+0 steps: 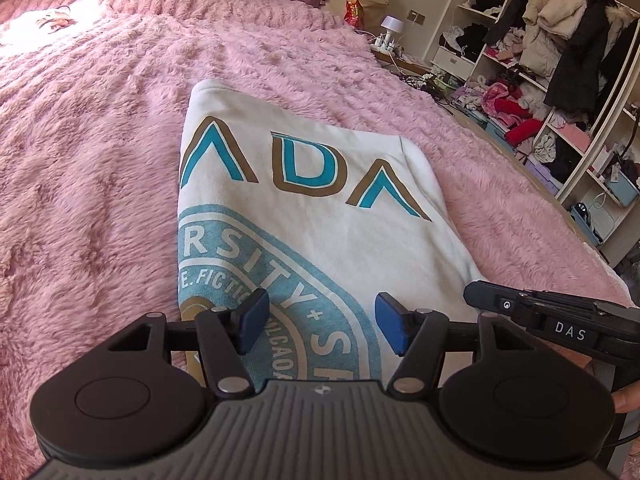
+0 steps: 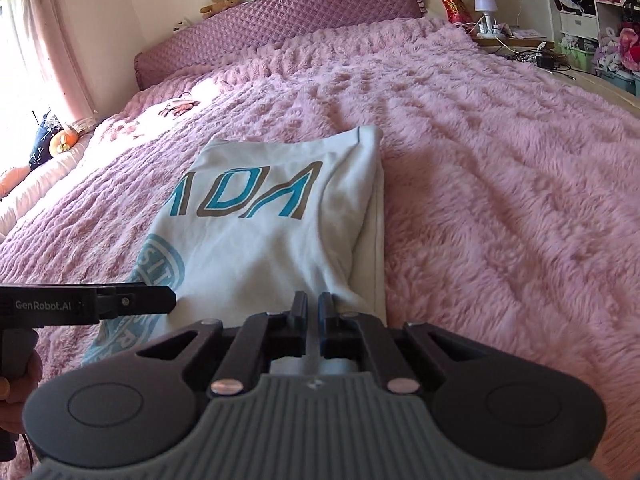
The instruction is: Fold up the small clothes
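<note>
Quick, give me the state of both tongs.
Left tongs: open, over the white shirt, holding nothing.
Right tongs: shut; whether they pinch the shirt's edge cannot be told.

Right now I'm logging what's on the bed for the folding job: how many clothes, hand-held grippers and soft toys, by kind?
Shirt: 1
Hand-held grippers: 2, left and right
Teddy bear on the headboard: 1
Total: 4
</note>
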`<state>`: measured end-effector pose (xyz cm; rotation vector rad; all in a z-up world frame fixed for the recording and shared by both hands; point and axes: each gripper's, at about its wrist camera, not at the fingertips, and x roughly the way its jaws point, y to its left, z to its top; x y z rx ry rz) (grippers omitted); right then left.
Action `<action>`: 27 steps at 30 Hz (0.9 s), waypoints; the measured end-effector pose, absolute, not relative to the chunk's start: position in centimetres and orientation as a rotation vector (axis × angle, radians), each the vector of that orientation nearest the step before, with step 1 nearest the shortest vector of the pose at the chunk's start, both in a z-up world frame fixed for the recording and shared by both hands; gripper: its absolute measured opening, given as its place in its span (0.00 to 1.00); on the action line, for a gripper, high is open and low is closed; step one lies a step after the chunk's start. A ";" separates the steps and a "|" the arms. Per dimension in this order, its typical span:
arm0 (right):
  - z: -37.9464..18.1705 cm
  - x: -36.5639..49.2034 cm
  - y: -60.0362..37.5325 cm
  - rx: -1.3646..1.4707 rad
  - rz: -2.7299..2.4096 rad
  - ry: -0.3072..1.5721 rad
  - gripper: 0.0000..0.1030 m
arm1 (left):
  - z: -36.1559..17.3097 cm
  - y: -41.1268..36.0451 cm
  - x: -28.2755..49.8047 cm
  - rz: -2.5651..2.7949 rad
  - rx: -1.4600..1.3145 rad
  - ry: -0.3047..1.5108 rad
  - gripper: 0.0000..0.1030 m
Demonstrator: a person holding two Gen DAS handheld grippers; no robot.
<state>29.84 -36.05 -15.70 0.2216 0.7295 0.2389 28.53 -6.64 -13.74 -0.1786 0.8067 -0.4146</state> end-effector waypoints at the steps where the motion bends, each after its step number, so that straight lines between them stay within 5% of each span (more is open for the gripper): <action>1: -15.0 29.9 -36.2 0.230 0.247 0.716 0.02 | -13.4 -6.5 28.6 -0.417 -0.182 0.803 0.68; 5: -12.0 31.1 -36.7 0.223 0.272 0.579 0.28 | -11.4 -6.0 29.9 -0.448 -0.189 0.740 0.68; 12: -10.8 39.2 -36.6 0.234 0.280 0.495 0.28 | -11.1 -4.8 38.0 -0.442 -0.267 0.731 0.68; 18: -14.1 45.6 -35.9 0.250 0.227 0.630 0.27 | -13.7 -3.1 44.2 -0.404 -0.402 0.840 0.67; 27: -16.5 47.0 -36.7 0.246 0.149 0.697 0.27 | -15.4 -2.3 44.3 -0.400 -0.436 0.862 0.61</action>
